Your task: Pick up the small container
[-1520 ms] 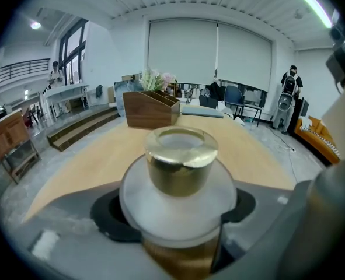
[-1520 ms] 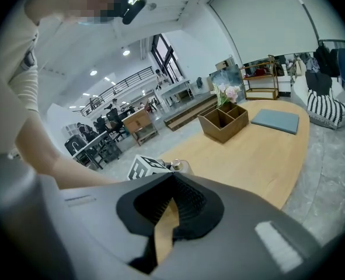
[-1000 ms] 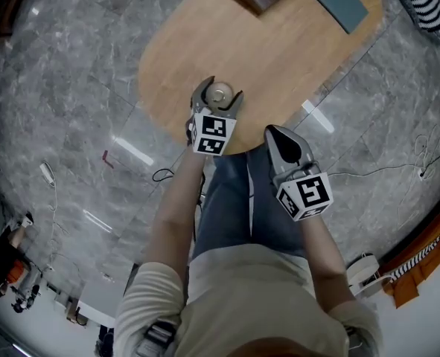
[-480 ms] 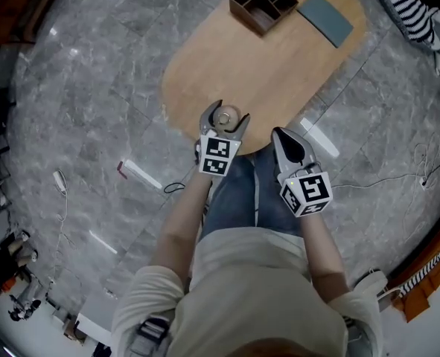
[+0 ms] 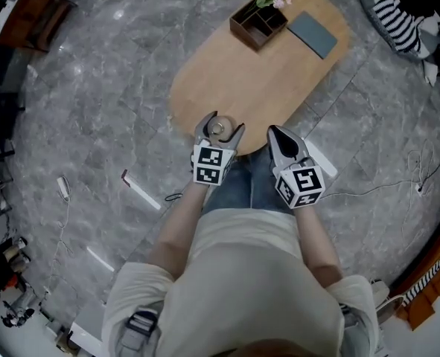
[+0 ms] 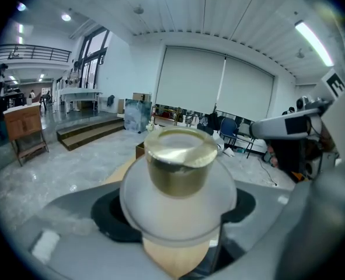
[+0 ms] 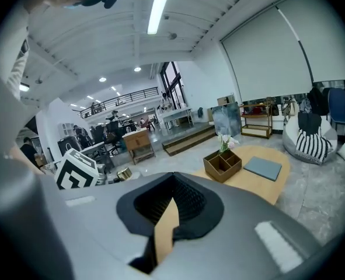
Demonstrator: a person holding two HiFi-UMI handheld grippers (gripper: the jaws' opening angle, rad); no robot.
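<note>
Container position: between the jaws of my left gripper, at its 12 o'clock, over the near end of the table. I cannot tell whether it rests on the top. My left jaws stand wide, both pads pressed on the container's pale body, with its gold lid up. My right gripper sits at 3 o'clock of the left, apart from it, jaws drawn together to a slit. Tray and grey pad lie at the table's far end, toward 1 o'clock.
</note>
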